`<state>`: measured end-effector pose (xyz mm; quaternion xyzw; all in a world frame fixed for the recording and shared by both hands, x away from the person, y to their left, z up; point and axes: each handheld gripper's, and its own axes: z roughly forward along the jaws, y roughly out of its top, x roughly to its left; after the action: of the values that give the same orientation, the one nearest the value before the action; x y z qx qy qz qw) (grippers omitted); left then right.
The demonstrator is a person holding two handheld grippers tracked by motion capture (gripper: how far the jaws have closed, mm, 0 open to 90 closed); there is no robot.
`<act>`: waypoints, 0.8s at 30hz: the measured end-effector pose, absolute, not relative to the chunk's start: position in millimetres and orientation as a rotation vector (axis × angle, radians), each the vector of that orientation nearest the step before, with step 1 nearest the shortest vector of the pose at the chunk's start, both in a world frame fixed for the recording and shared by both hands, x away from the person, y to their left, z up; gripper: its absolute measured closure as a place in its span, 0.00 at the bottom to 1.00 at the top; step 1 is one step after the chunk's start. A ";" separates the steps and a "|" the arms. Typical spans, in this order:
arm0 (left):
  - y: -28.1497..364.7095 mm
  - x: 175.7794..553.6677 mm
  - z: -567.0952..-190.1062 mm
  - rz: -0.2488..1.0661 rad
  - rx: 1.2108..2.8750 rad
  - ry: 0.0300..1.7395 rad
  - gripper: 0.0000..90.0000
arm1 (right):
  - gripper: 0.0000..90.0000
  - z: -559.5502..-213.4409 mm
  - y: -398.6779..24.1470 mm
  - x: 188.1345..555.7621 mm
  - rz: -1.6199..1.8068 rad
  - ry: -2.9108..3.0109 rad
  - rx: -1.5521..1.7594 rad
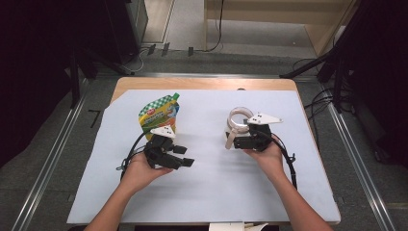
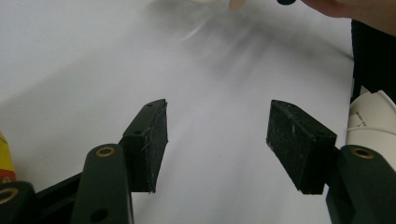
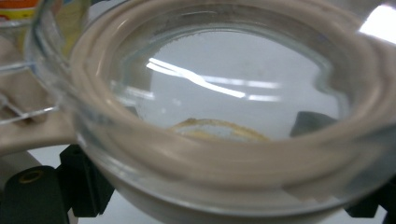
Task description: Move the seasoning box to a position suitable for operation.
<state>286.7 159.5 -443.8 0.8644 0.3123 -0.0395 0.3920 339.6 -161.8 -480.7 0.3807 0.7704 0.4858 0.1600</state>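
Fingers of the right gripper [image 1: 236,140] are closed on a clear glass jar [image 1: 239,120] with a beige lid ring, held over the right half of the bench [image 1: 211,192], roughly midway between its far and near edges. In the right gripper view the jar's mouth [image 3: 224,98] lies close before the camera, with the beige ring around a glass wall and a black finger [image 3: 308,122] visible through the glass; I cannot tell exactly where the pads press.

Fingers [image 2: 149,144] of the left gripper [image 1: 185,156] stand apart with nothing between them, above the white sheet near the bench's left half. A green-and-yellow spouted pouch [image 1: 159,113] lies just beyond it, towards the far left corner.

As I judge it, the jar is rigid, smooth and fairly heavy for its size, so it may slip or rotate in a light pinch, and it would crack if dropped or knocked on the bench. The surest hold looks to be across the rim, where the beige ring offers a less slippery band than bare glass, with the free gripper steadying the wall. The pouch, by contrast, looks soft and yielding, best pinched at its flat top edge or by the spout.
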 end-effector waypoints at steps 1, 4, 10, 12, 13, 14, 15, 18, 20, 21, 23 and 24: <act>159.6 286.6 -443.7 -0.102 2.194 0.796 0.44 | 0.13 -480.8 -160.0 338.0 1.388 2.208 1.084; 160.0 286.4 -443.6 -0.099 2.193 0.797 0.44 | 0.13 -482.8 -153.1 330.2 1.387 2.233 1.056; 160.0 286.3 -443.7 -0.099 2.192 0.796 0.44 | 0.13 -488.4 -136.9 317.9 1.386 2.296 1.018; 159.8 286.3 -443.8 -0.099 2.192 0.797 0.44 | 0.13 -490.1 -131.1 315.2 1.385 2.314 0.991; 159.9 286.3 -443.9 -0.101 2.192 0.795 0.44 | 0.13 -490.9 -128.4 314.0 1.386 2.322 0.983; 159.9 286.4 -443.9 -0.098 2.193 0.794 0.44 | 0.13 -491.7 -125.9 312.8 1.385 2.331 0.978; 159.9 286.5 -443.9 -0.098 2.193 0.793 0.44 | 0.13 -493.7 -121.1 309.8 1.392 2.348 0.968; 159.7 286.6 -444.1 -0.099 2.197 0.792 0.44 | 0.13 -495.3 -116.0 306.7 1.391 2.365 0.950; 159.3 286.5 -444.2 -0.098 2.198 0.791 0.44 | 0.13 -496.2 -111.3 303.6 1.394 2.382 0.932; 159.2 286.4 -444.2 -0.098 2.197 0.791 0.44 | 0.13 -496.5 -109.5 302.4 1.395 2.387 0.929; 158.9 286.1 -444.3 -0.101 2.195 0.790 0.44 | 0.13 -497.8 -103.1 298.9 1.394 2.405 0.898; 158.8 286.0 -444.4 -0.101 2.195 0.790 0.44 | 0.13 -497.8 -103.1 298.9 1.394 2.405 0.898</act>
<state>286.0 158.8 -444.4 0.8646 0.3111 -0.0399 0.3924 298.9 -103.1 -497.8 0.3055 0.8183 0.4743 0.1102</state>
